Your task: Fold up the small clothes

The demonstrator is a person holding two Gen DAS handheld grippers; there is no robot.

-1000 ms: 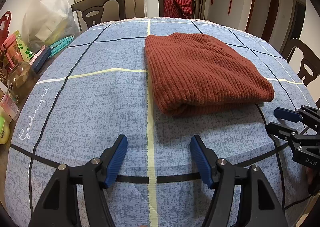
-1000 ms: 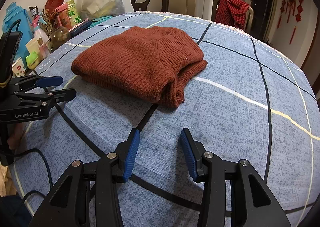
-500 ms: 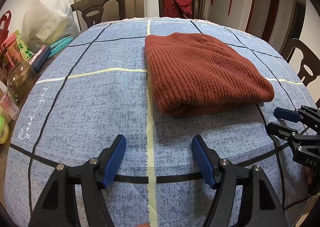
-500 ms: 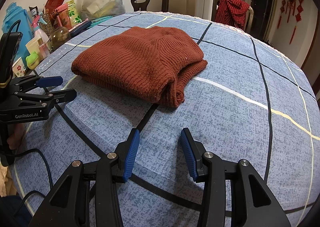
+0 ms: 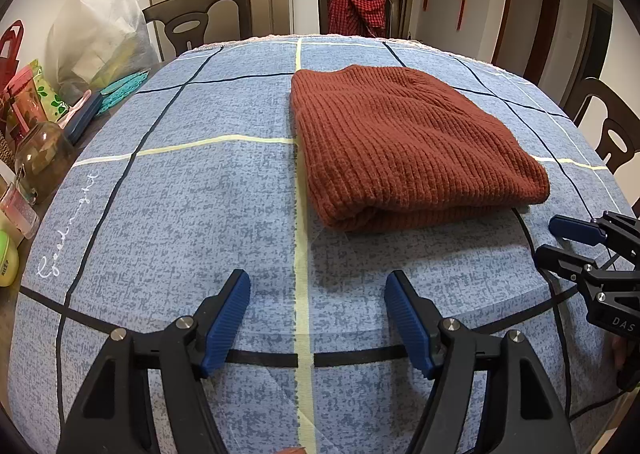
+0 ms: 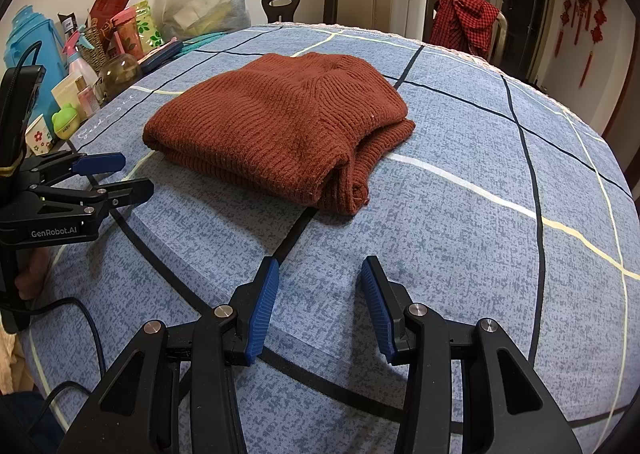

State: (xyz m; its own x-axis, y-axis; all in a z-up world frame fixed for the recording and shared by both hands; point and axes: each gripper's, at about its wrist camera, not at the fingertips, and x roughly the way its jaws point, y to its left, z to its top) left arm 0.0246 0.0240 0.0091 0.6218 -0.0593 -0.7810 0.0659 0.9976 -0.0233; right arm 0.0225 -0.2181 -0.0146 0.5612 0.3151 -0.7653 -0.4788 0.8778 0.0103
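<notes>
**Folded knit rests mid-table**

A mottled blue tablecloth [image 5: 192, 214] with a line grid carries a folded, rust-red ribbed sweater [image 5: 404, 146]. Short of it, the left gripper [image 5: 316, 318], jaws just widening, and right gripper [image 6: 316, 310] gape, ridged blue pads empty.

The rust-red sweater [image 5: 404, 146] is a thick, ribbed knit, matt and coarse. Beneath it the blue tablecloth [image 5: 200, 214] is smooth, speckled woven cloth. The blue gripper pads [image 6: 262, 310] look like ridged rubbery plastic on matt black plastic arms with shiny metal pins.

Left gripper [image 5: 318, 286], right gripper [image 6: 316, 274]: fingers apart, empty.
</notes>
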